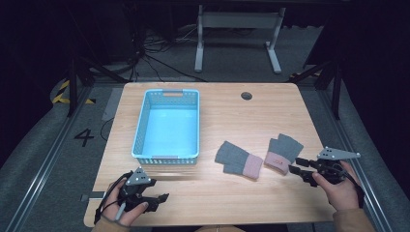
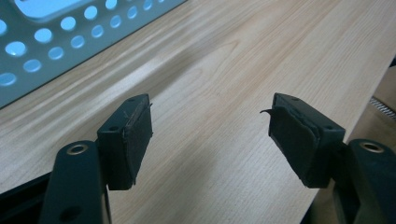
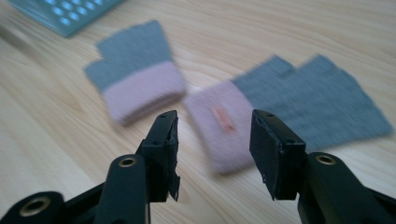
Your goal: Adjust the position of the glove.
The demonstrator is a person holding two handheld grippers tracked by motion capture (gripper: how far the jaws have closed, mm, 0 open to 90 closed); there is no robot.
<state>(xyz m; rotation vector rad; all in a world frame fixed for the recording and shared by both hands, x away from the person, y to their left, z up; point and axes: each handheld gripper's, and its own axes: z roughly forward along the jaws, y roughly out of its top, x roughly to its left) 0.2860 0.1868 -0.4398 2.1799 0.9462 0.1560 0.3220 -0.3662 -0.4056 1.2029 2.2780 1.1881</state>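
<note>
Both jaws stand apart, holding nothing.

Right gripper points at the grey knit glove with a pink cuff at lower right, ready to grab it; left gripper waits near the blue plastic basket over the wooden table.

Floor, left of the table: painted numeral "4". Glove cuff tag: lettering probably present, unreadable.
</note>
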